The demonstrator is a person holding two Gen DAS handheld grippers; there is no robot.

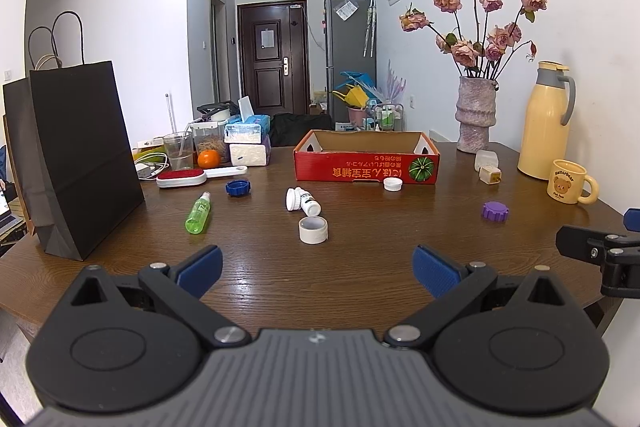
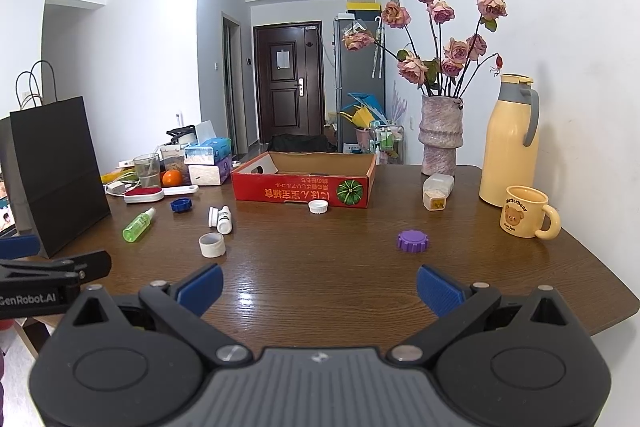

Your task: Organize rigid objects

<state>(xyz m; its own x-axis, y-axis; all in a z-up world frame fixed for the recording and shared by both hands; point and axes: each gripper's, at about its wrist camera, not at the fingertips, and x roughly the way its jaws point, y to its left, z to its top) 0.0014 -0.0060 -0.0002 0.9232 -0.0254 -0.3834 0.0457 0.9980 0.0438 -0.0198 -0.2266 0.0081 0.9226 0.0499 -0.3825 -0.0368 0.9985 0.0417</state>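
Note:
A red cardboard box (image 1: 365, 169) (image 2: 300, 191) stands open at the table's middle back. Loose items lie in front of it: a green spray bottle (image 1: 198, 214) (image 2: 138, 225), a blue cap (image 1: 237, 187) (image 2: 181, 205), small white bottles (image 1: 303, 201) (image 2: 221, 219), a white tape roll (image 1: 313, 230) (image 2: 212, 245), a white cap (image 1: 392, 184) (image 2: 318, 206), a purple cap (image 1: 495, 211) (image 2: 413, 240) and a small clear jar (image 1: 488, 167) (image 2: 437, 191). My left gripper (image 1: 318, 269) is open and empty near the front edge. My right gripper (image 2: 320, 287) is open and empty beside it.
A black paper bag (image 1: 76, 155) (image 2: 56, 171) stands at the left. A vase of dried roses (image 1: 476, 115) (image 2: 440, 135), a yellow thermos (image 1: 546, 123) (image 2: 512, 143) and a bear mug (image 1: 568, 182) (image 2: 522, 211) stand at the right. Tissue packs, a glass, an orange and a lint brush (image 1: 182, 178) sit back left.

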